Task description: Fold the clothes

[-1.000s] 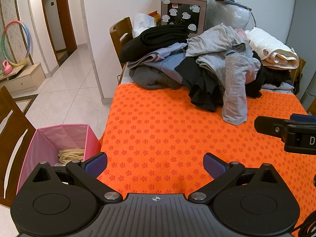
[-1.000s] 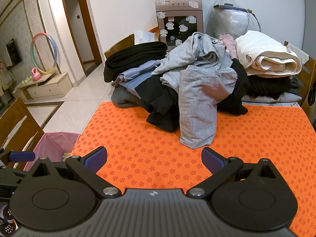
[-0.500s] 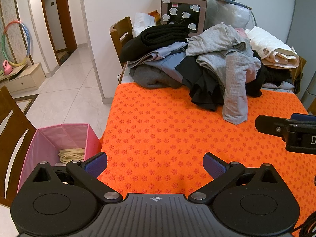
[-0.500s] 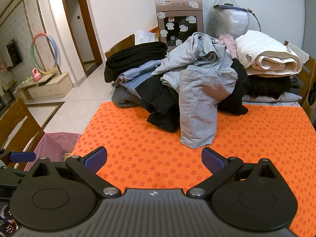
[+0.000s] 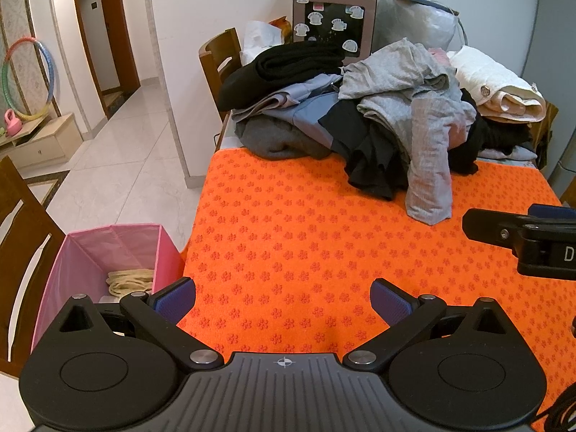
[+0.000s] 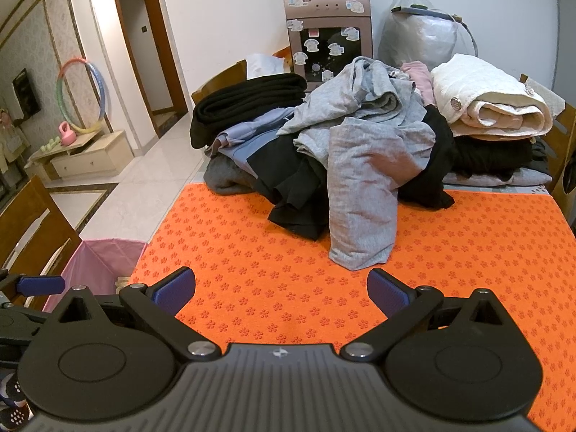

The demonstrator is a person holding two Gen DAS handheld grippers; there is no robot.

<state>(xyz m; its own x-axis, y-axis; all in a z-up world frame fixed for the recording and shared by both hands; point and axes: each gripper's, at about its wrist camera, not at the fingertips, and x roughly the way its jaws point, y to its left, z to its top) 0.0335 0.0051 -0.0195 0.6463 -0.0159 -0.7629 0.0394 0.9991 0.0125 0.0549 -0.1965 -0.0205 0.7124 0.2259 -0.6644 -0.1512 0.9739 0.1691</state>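
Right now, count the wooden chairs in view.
3: one chair beside the pink bin, one behind the black folded clothes, one at the table's far right. Others may be hidden.

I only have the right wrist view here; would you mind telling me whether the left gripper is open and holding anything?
Observer: The left gripper is open, with nothing between its pads, above the near part of the orange mat.
Operator: Thank you. Is there anything inside the pink bin beside the table?
Observer: Yes, the pink bin has a cream fabric item lying at its bottom.
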